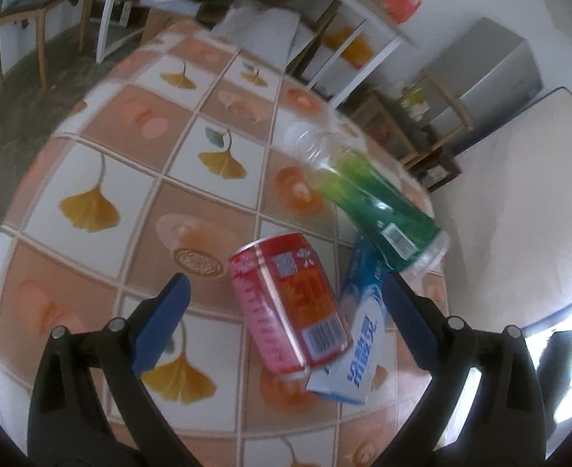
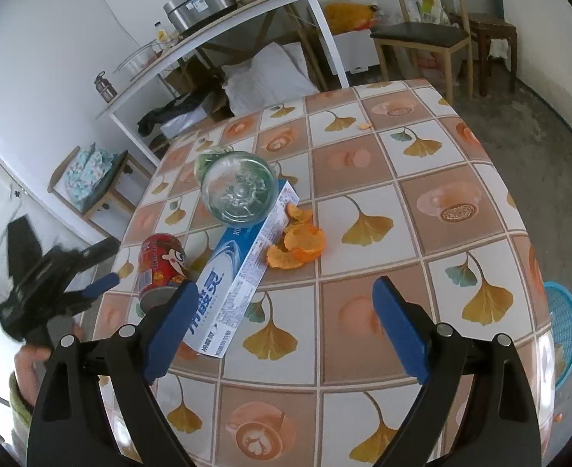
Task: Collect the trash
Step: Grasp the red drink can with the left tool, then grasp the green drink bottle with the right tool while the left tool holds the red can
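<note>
On the tiled surface (image 2: 433,179) I judge the plastic bottle (image 2: 239,188) the bulkiest piece: lying on its side across the toothpaste box (image 2: 239,268), it looks empty, so light, slick and springy; I'd take it across the labelled body. The box lies flat, stiff card but crushable, best pinched across its narrow width. The red can (image 1: 289,303) lies tipped beside the box, between my left gripper (image 1: 286,315) fingers, which stand wide apart; thin metal, smooth, likely to roll. The orange peel (image 2: 297,241) just beside the box is soft, floppy. My right gripper (image 2: 286,323) is spread open, holding nothing. A blue basket (image 2: 566,334) sits beyond the surface's edge.
</note>
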`<state>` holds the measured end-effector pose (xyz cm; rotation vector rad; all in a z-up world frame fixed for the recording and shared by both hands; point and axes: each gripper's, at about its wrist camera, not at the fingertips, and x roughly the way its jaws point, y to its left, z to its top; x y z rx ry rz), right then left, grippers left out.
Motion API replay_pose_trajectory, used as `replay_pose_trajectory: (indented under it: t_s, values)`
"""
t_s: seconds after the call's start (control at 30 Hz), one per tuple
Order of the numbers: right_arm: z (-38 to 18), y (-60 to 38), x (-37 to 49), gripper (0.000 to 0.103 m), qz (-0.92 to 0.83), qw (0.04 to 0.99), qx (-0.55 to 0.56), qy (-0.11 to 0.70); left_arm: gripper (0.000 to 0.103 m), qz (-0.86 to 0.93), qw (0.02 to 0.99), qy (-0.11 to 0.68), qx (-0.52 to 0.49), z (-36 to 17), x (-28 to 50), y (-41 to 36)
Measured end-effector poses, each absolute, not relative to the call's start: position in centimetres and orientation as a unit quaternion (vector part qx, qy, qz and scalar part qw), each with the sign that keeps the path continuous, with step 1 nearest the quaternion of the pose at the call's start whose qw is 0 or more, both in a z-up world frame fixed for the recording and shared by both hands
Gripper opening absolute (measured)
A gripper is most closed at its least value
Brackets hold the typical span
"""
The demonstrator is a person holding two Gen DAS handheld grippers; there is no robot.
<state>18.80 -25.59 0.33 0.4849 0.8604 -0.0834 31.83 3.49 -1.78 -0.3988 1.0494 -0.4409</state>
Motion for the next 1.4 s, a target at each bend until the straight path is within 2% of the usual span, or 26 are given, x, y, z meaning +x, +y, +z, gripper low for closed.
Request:
replay_pose_trajectory:
  t_s: [0.37, 0.43, 0.5, 0.87, 1.13, 1.3, 1.4]
  values:
    - [-0.6, -26.9, 18.4, 0.089, -0.041, 0.878, 0.235, 0.414, 0.094, -0.185, 0.818, 0.532, -0.116, -4.6, 33.2, -0.6]
    - [-0.6, -27.2, 18.3, 0.089, -0.041, 0.879, 0.235, 0.412, 0.089, -0.188, 0.818, 0.532, -0.114, -4.8, 33.1, -0.7]
    - [-0.6, -27.4, 18.3, 0.089, -0.041, 0.88, 0.235, 0.41, 0.075, -0.191, 0.812, 0.539, -0.119, -5.2, 33.0, -0.5]
    - [0.9, -27.7, 19.4, 0.086, -0.001, 0.885, 0.235, 0.402, 0.073, -0.207, 0.806, 0.541, -0.124, -5.5, 31.4, 2.3]
    - [5.6, -26.3, 27.1, 0.086, 0.098, 0.89, 0.18, 0.408, 0.073, -0.21, 0.803, 0.543, -0.128, -5.6, 27.9, 5.7]
    - [5.2, -23.8, 35.8, 0.086, 0.131, 0.857, 0.137, 0.48, 0.073, -0.211, 0.804, 0.543, -0.121, -5.5, 26.6, 6.1]
    - [3.0, -21.7, 40.8, 0.086, 0.142, 0.827, 0.1, 0.535, 0.074, -0.212, 0.805, 0.542, -0.114, -5.5, 26.1, 6.1]
